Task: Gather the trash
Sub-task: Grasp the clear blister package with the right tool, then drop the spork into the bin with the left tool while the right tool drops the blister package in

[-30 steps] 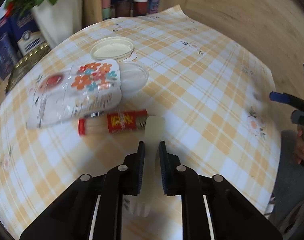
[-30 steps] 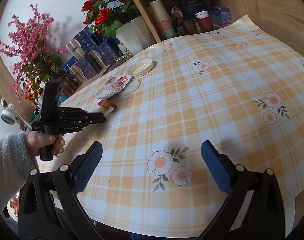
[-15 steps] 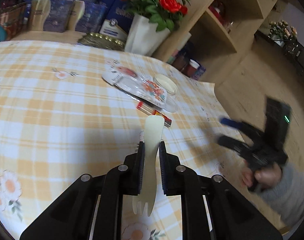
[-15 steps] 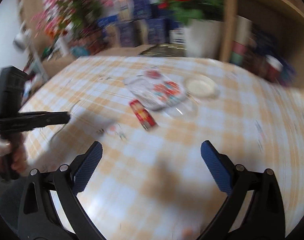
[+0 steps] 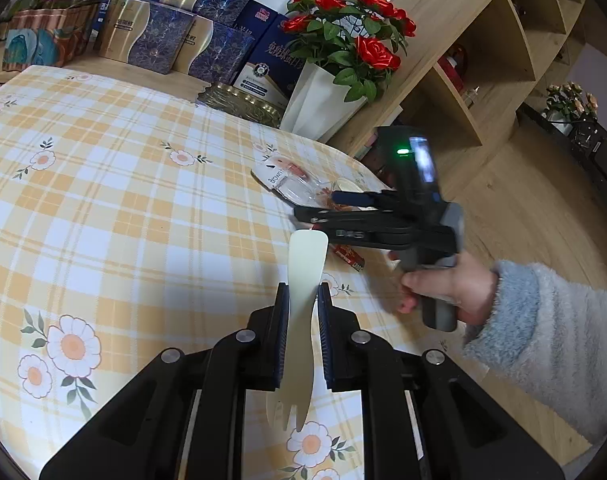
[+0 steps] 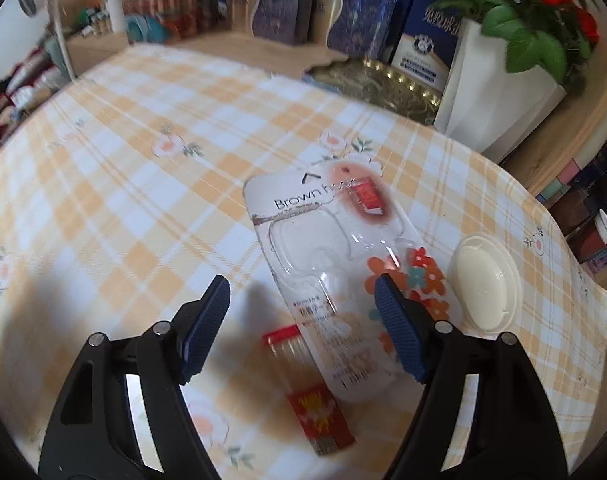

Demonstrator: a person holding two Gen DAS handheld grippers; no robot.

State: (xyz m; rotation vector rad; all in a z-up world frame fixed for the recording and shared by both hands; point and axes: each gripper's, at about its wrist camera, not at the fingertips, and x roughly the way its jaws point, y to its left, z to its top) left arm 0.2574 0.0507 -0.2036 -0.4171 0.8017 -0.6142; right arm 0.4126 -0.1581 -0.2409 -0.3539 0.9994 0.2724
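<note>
My left gripper (image 5: 301,308) is shut on a cream plastic fork (image 5: 303,280), handle pointing forward, held above the checked tablecloth. My right gripper (image 6: 303,312) is open above the trash pile: a clear blister pack (image 6: 343,264) printed with flowers and a red toothpick tube (image 6: 311,392) lying below and between its fingers. In the left wrist view the right gripper (image 5: 331,208) hovers over the same blister pack (image 5: 291,184) and the red tube (image 5: 349,256).
A round cream lid (image 6: 483,280) lies right of the pack. A white vase of red roses (image 5: 319,96), a gold tray (image 6: 379,84) and blue boxes (image 5: 207,48) stand at the table's back edge. Wooden shelves (image 5: 475,72) rise at the right.
My right gripper has moved in over the blister pack and red tube, and its jaws have narrowed. My left gripper has pulled back with the fork still in it.
</note>
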